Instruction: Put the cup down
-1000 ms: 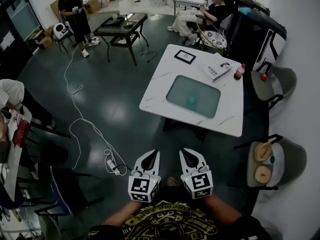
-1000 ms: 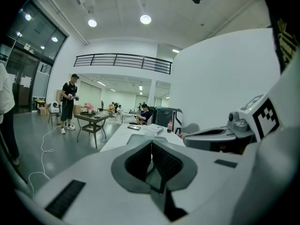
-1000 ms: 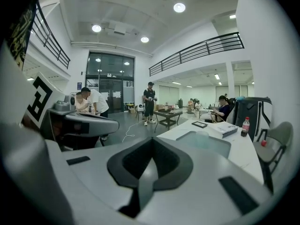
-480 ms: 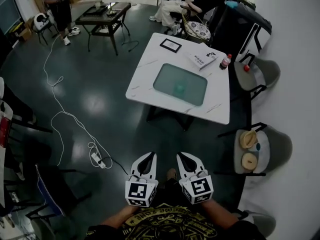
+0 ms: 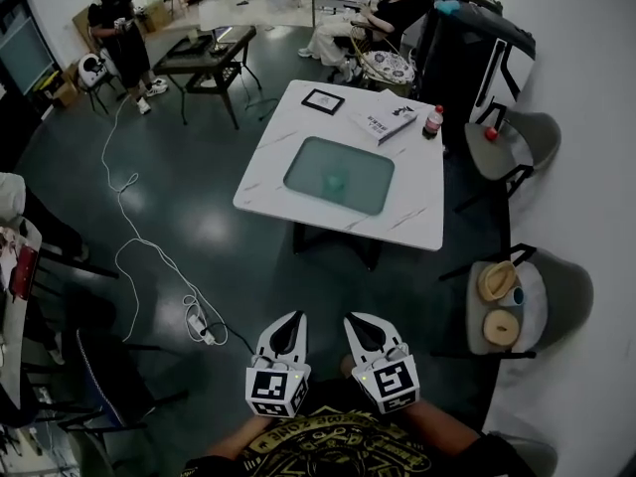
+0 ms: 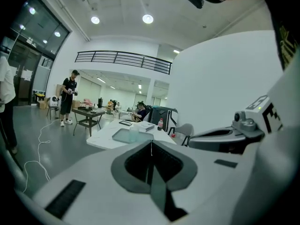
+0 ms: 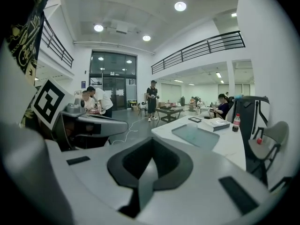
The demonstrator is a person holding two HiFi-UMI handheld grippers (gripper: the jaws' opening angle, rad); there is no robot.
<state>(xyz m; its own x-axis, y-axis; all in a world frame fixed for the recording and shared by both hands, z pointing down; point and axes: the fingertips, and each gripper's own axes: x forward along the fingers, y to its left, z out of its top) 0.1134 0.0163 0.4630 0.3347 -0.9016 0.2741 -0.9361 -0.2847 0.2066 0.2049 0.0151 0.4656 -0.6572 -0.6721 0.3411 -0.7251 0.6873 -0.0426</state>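
A small translucent teal cup (image 5: 336,180) stands upright on a greenish glass mat (image 5: 316,163) in the middle of a white marble-look table (image 5: 268,192). In the left gripper view the cup (image 6: 133,133) shows far ahead, beyond the jaws. My left gripper (image 5: 295,318) and right gripper (image 5: 355,319) are held side by side close to my body, over the dark floor and well short of the table. Both are shut with nothing between the jaws, as seen on the left gripper (image 6: 151,143) and the right gripper (image 7: 151,140).
On the table lie a book (image 5: 383,122), a black picture frame (image 5: 324,100) and a red-capped bottle (image 5: 432,120). Chairs (image 5: 512,152) stand along the right side, one bearing two round items (image 5: 497,304). A white cable (image 5: 149,256) trails over the floor. People and a dark table (image 5: 204,53) are at the back.
Both grippers have travelled forward together toward the white table, which now sits further left in the head view. Their jaws stayed shut and empty.
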